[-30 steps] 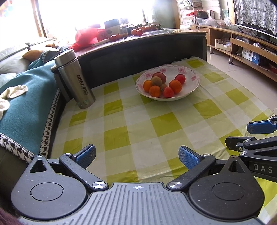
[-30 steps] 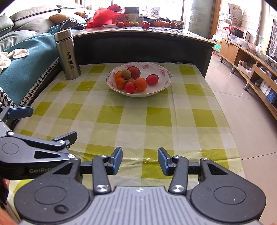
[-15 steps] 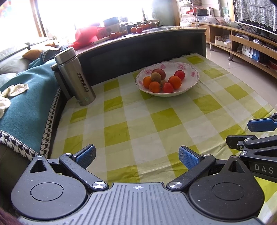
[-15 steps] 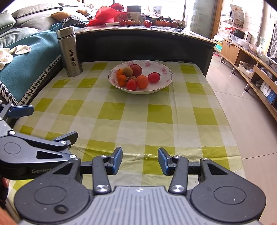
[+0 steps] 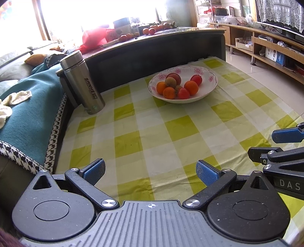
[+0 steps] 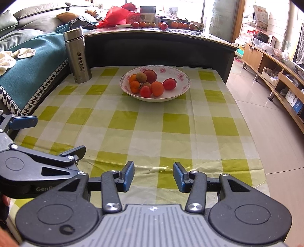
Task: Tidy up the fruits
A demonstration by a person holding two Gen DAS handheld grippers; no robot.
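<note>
Sofa [image 6: 36,57] with teal throw at 9–10 o'clock in right wrist view, cream cloth [image 6: 24,52] lying on it. Dark counter [image 6: 152,43] across 12 o'clock behind the table, a row of loose fruits [image 6: 163,24] and a red bag [image 6: 117,16] on top. Low table covered with green-and-white checked cloth [image 6: 148,121] fills the centre. Wooden shelving [image 6: 275,62] at 2–3 o'clock along the tiled floor.

White floral bowl [image 6: 155,83] sits on the cloth toward the far end, around 12 o'clock from the right gripper, 1 o'clock from the left gripper; holds the fruit pile [image 6: 150,81]: oranges, red ones, one dark red, one brownish-green, all touching each other inside the bowl. Steel thermos [image 6: 77,55] upright at 11 o'clock, far-left corner of cloth, well apart from bowl, marked SANHE.

Left gripper [image 5: 150,172]: fingers spread wide, nothing between the blue pads, hovering over the near edge of the cloth. Right gripper [image 6: 153,176]: fingers parted moderately, narrower gap than left, nothing held, also at the near edge. Both well apart from the bowl. Each shows at the side of the other's view.
</note>
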